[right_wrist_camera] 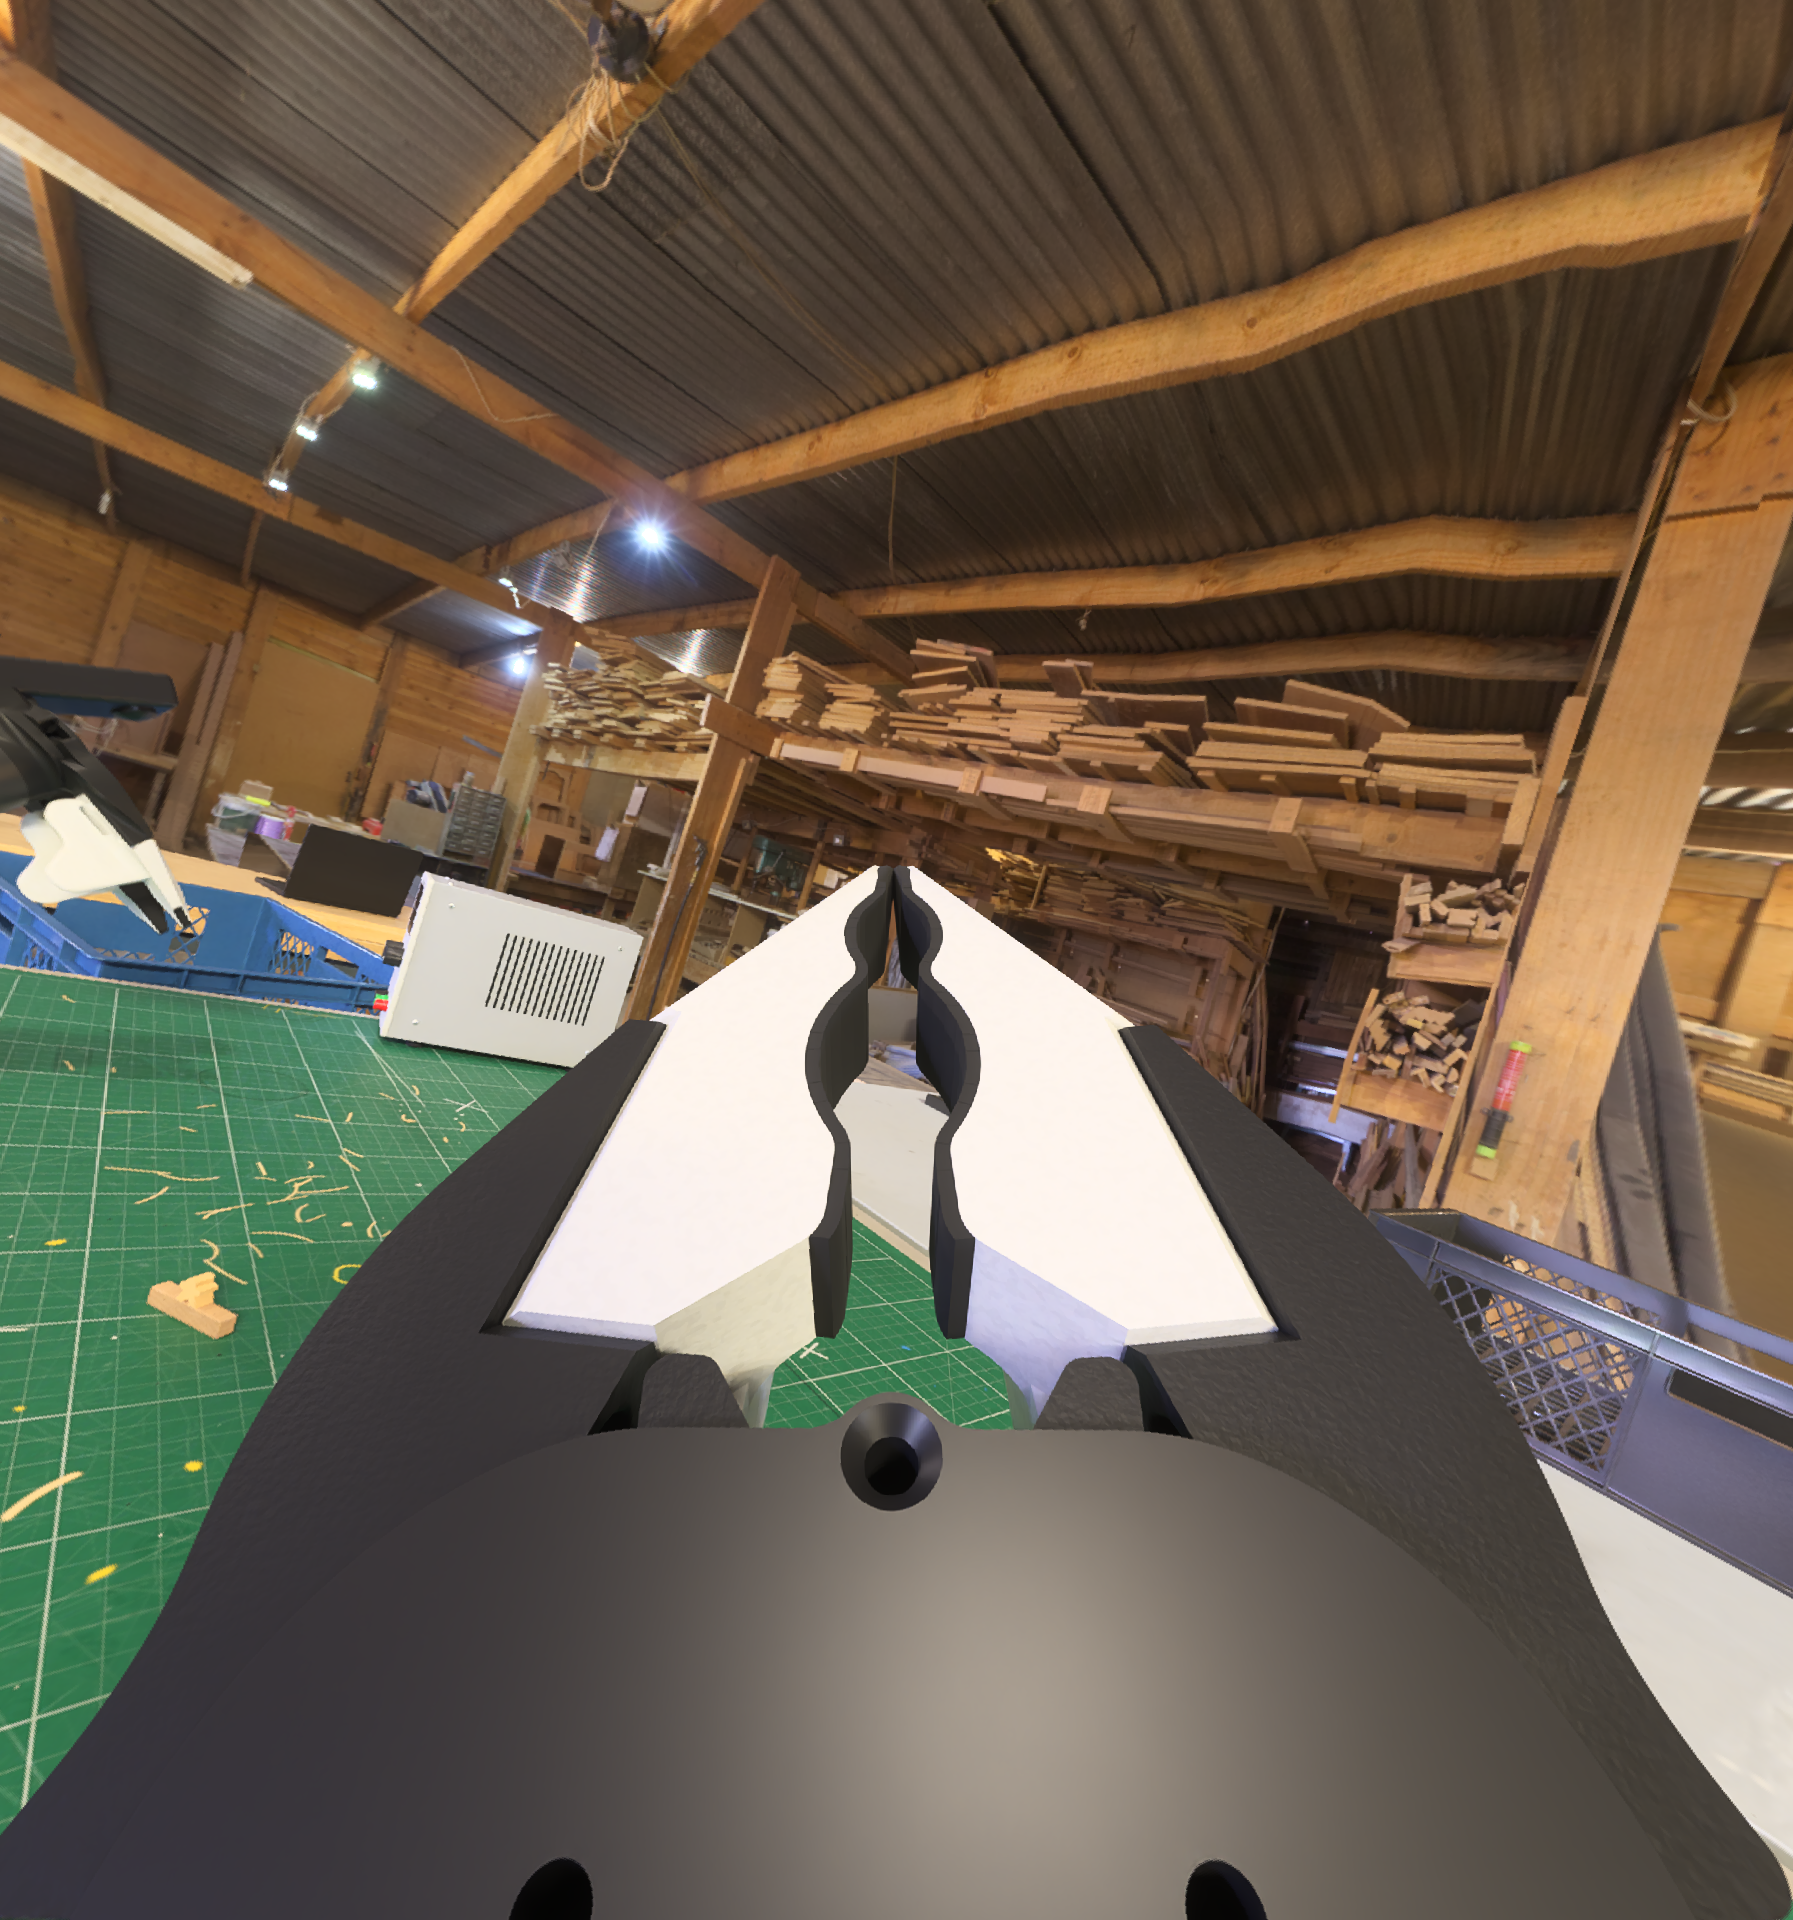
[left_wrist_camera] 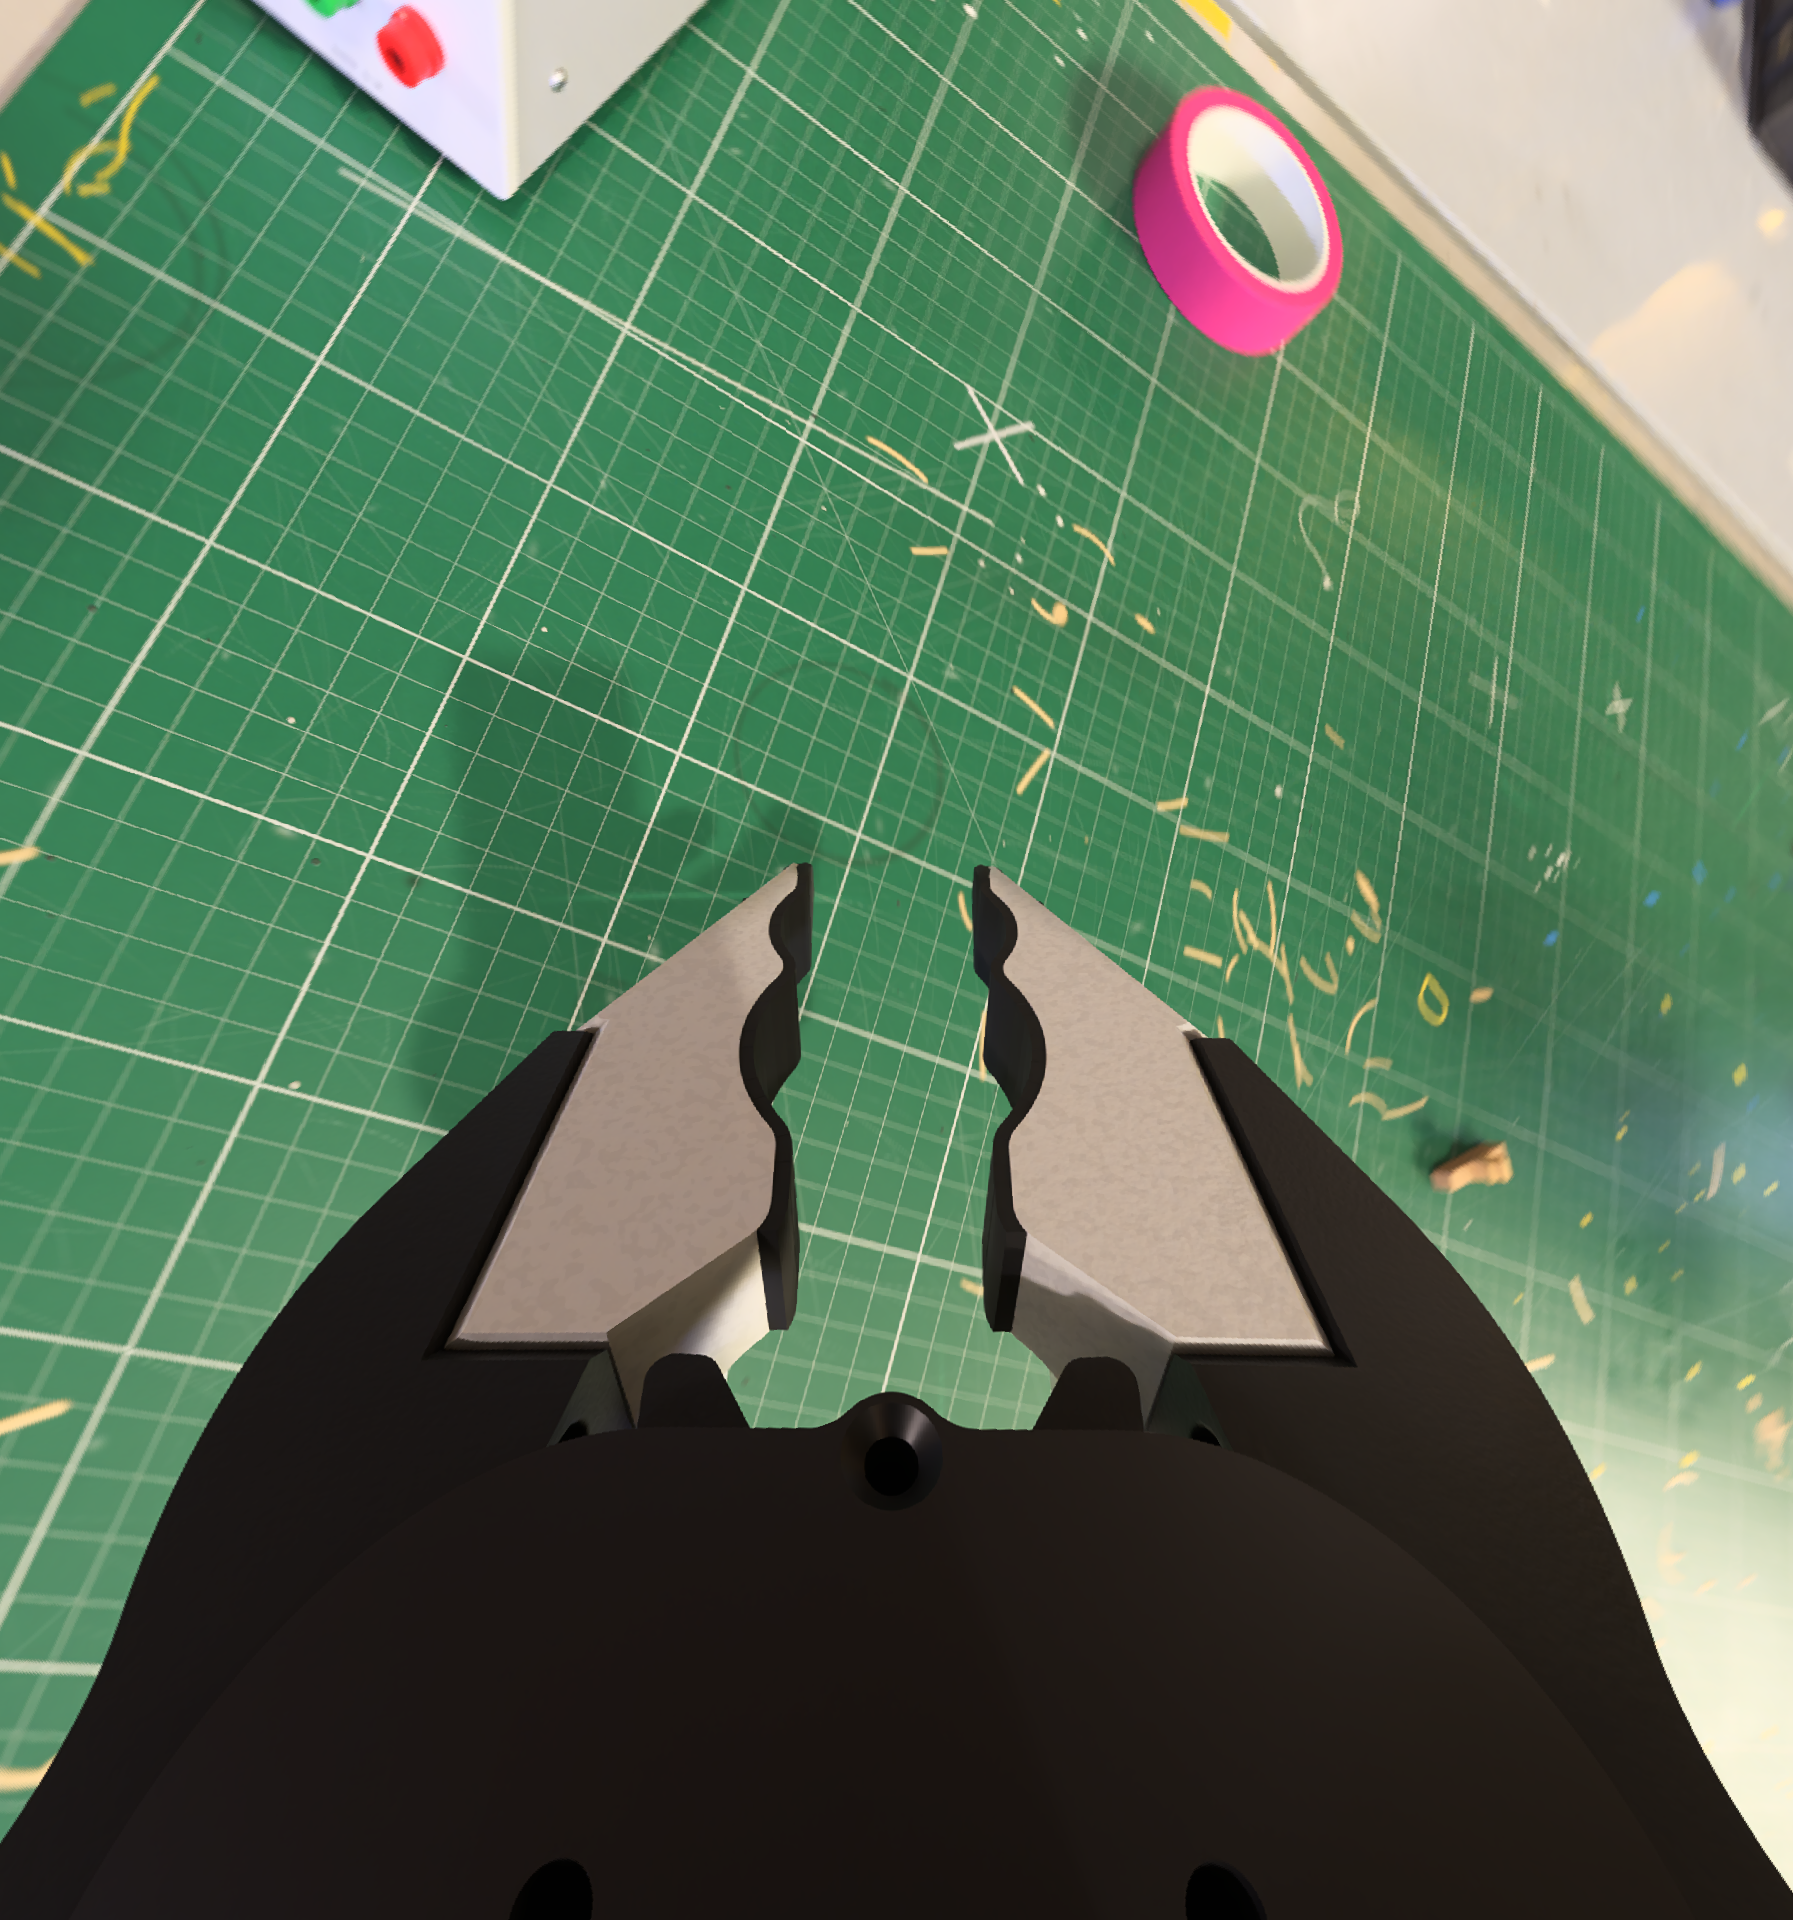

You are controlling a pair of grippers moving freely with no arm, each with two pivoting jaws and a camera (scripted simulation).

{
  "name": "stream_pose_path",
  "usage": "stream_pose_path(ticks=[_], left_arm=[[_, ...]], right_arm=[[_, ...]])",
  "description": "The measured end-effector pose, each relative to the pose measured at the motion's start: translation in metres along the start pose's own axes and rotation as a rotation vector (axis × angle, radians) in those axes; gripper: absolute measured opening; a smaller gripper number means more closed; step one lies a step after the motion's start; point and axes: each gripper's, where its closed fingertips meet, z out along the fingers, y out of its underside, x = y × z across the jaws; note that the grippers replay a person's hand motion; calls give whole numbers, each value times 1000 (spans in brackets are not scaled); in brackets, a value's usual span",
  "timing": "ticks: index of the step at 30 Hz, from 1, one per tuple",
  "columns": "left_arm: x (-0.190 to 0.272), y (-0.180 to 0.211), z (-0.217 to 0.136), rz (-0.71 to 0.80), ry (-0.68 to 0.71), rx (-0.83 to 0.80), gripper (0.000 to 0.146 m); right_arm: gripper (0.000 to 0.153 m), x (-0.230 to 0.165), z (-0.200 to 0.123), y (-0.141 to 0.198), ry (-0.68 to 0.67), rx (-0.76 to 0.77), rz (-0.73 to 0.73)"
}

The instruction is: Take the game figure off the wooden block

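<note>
A small tan wooden block (right_wrist_camera: 196, 1311) lies on the green cutting mat (right_wrist_camera: 92, 1143), with a small tan game figure (right_wrist_camera: 198, 1288) on top of it. The pair shows as a small tan lump in the left wrist view (left_wrist_camera: 1472, 1164), to the right of my left gripper (left_wrist_camera: 892, 878). That gripper is open and empty, held above bare mat and pointing down. It also shows far off in the right wrist view (right_wrist_camera: 167, 904). My right gripper (right_wrist_camera: 892, 878) is shut on nothing, pointing level across the room, with the block low to its left.
A white box (right_wrist_camera: 518, 977) with a red knob (left_wrist_camera: 409, 47) stands at the mat's far side. A pink tape roll (left_wrist_camera: 1235, 223) lies near the mat's edge. A blue crate (right_wrist_camera: 237, 951) sits behind the mat and a grey crate (right_wrist_camera: 1650, 1392) to the right. Wood shavings litter the mat.
</note>
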Motion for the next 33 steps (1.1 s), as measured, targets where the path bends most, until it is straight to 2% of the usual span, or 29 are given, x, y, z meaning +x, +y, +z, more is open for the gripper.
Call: stream_pose_path(ticks=[4,8,13,15,16,17,19,23,27,30,33], left_arm=[[27,2,-31,225,-33,89,38],[103,14,-46,499,101,167,47],[187,13,-43,705,215,438,79],[212,15,-38,707,274,480,79],[226,20,-36,704,337,490,71],[241,27,-33,697,416,487,57],[265,47,-24,685,535,427,27],[285,98,9,838,513,234,5],[283,151,44,1026,402,-5,3],[270,182,69,1132,311,-200,10],[264,196,88,1223,247,-312,16]], right_arm=[[0,2,-2,3,-4,-2,21],[0,-1,1,5,-19,1,43],[0,-5,1,7,-37,-11,57],[0,-8,0,6,-49,-15,64],[0,-10,-1,5,-58,-17,68],[0,-12,-2,5,-67,-20,70],[0,-17,-3,5,-89,-27,77],[0,-25,-5,9,-123,-37,105],[0,-32,-5,19,-150,-53,132],[0,-36,-5,27,-165,-64,154],[0,-39,-6,31,-176,-74,161]])
